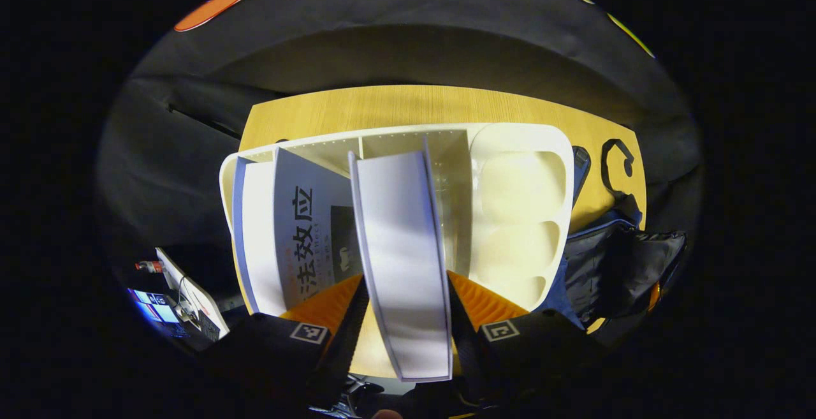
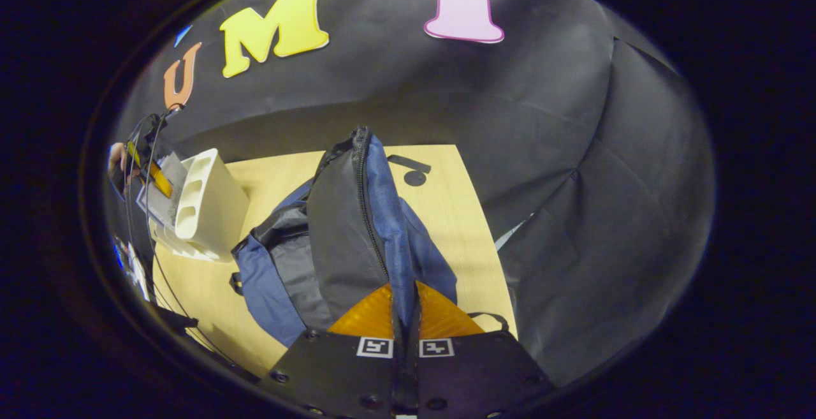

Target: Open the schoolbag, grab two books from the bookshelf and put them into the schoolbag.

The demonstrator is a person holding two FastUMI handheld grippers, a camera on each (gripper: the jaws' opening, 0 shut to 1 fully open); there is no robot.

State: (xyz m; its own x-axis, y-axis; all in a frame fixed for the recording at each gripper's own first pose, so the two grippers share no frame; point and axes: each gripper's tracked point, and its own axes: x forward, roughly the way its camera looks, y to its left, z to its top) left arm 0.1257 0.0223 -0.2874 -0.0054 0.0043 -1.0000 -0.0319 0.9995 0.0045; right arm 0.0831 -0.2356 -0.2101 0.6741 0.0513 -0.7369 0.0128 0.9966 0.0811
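My left gripper (image 1: 405,301) is shut on a white book with a pale blue edge (image 1: 401,259), held upright in front of the white bookshelf (image 1: 523,145). Another book with dark lettering on its cover (image 1: 306,240) leans in the shelf's left bay. The dark blue and grey schoolbag (image 1: 612,266) lies right of the shelf. In the right gripper view my right gripper (image 2: 404,314) is shut on the schoolbag's flap (image 2: 376,215), lifting it by the zipper edge so the bag (image 2: 280,266) gapes open. The bookshelf (image 2: 207,205) stands to the left, with the other gripper (image 2: 150,173) beside it.
Everything rests on a light wooden table (image 1: 421,106) (image 2: 446,215) against the black cloth wall. A black strap (image 1: 615,164) lies on the table past the bag. Cables and small equipment (image 1: 182,301) sit off the table's left edge.
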